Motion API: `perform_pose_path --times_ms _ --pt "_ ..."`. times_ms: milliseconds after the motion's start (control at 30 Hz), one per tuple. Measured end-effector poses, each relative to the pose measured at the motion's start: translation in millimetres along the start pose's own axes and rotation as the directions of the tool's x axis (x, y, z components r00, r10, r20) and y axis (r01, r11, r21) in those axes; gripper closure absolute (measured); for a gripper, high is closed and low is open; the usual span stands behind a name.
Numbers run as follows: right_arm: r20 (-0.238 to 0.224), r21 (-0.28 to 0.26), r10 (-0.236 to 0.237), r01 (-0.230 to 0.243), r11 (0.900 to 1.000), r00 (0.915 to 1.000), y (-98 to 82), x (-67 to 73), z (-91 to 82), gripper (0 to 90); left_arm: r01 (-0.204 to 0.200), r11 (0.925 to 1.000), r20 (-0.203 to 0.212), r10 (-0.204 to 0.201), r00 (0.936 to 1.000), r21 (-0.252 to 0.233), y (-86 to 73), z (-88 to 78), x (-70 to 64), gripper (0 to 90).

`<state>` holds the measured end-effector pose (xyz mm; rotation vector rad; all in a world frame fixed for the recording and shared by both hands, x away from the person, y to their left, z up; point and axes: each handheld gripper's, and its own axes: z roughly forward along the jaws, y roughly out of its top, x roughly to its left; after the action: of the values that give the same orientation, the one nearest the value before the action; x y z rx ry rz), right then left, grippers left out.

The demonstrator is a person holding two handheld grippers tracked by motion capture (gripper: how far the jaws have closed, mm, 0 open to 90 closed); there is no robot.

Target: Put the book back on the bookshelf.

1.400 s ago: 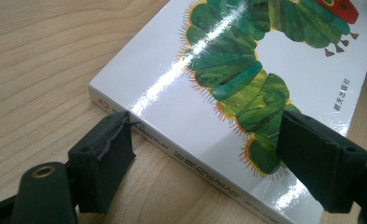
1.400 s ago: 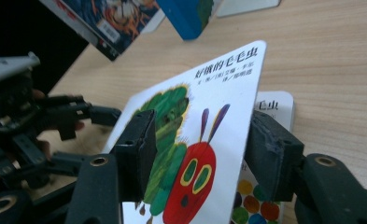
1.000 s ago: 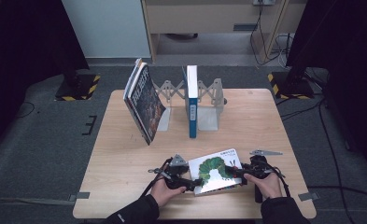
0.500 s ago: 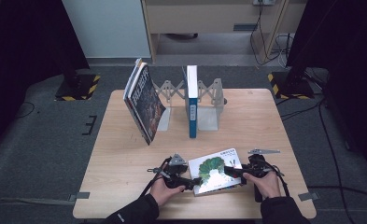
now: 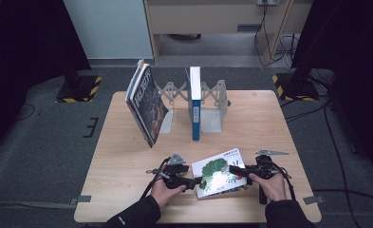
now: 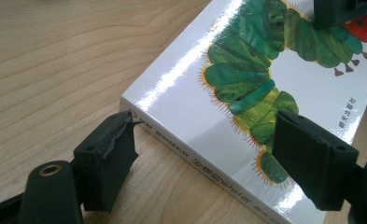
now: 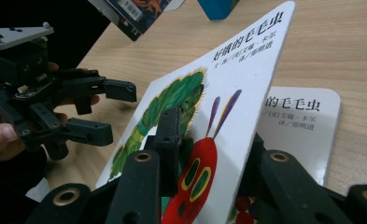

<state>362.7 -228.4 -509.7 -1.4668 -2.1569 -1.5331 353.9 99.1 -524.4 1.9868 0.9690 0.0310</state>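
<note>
Picture book [image 5: 218, 171]: glossy white board covers, rounded corners, green caterpillar with red head printed on the front; thick pages. Lies near the front edge of the table [image 5: 127, 156], between the two hands. Long axis slanted across the table, from the near left toward the far right; spine on the left side.

Front cover [image 7: 204, 126]: lifted at its right edge, tilted up off the page below (title repeated on that page).

Right gripper [image 5: 241, 170]: black jaws just drawn together, now clamped on the lifted cover, one pad on the printed face, one behind.

Left gripper [image 5: 193, 181]: black, ribbed rubber pads; jaws spread wide, straddling the near spine corner of the book, the left pad at the corner (touching or just clear of it cannot be told), the right pad above the cover.

Table: pale wood, visible grain, squarish.

Bookstand [image 5: 211, 102]: grey metal, expanding scissor lattice with flat end plates, at the back of the table, well apart from the picture book.

Blue and white book [image 5: 194, 107]: upright in the stand, spine forward.

Dark-covered books [image 5: 145, 102]: leaning at the stand's left end.

Nothing between the grippers and the picture book.
</note>
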Motion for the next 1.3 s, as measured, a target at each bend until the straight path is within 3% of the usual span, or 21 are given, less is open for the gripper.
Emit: perform_pose_path --times_ms 533,733,1133,1300 --pt "-0.055 -0.056 -0.003 0.000 0.998 0.9985 5.8 7.8 -4.8 81.3 0.026 0.9996 0.014 -0.026 0.9996 -0.010 0.8 -2.5 1.5 20.8" --pt "-0.068 -0.085 -0.041 0.035 0.996 0.9968 9.2 11.1 -10.9 83.8 0.042 0.9990 0.031 -0.042 0.9986 -0.013 1.0 -2.9 1.2 20.0" --pt "-0.115 -0.125 -0.106 0.092 0.988 0.9876 13.0 19.8 -16.3 86.1 0.070 0.9976 0.088 -0.069 0.9937 -0.003 -1.1 10.3 1.9 16.5" --pt "-0.119 -0.125 -0.103 0.088 0.988 0.9875 12.9 19.5 -16.3 86.1 0.085 0.9963 0.145 -0.082 0.9861 -0.010 -1.5 19.5 2.2 11.0"
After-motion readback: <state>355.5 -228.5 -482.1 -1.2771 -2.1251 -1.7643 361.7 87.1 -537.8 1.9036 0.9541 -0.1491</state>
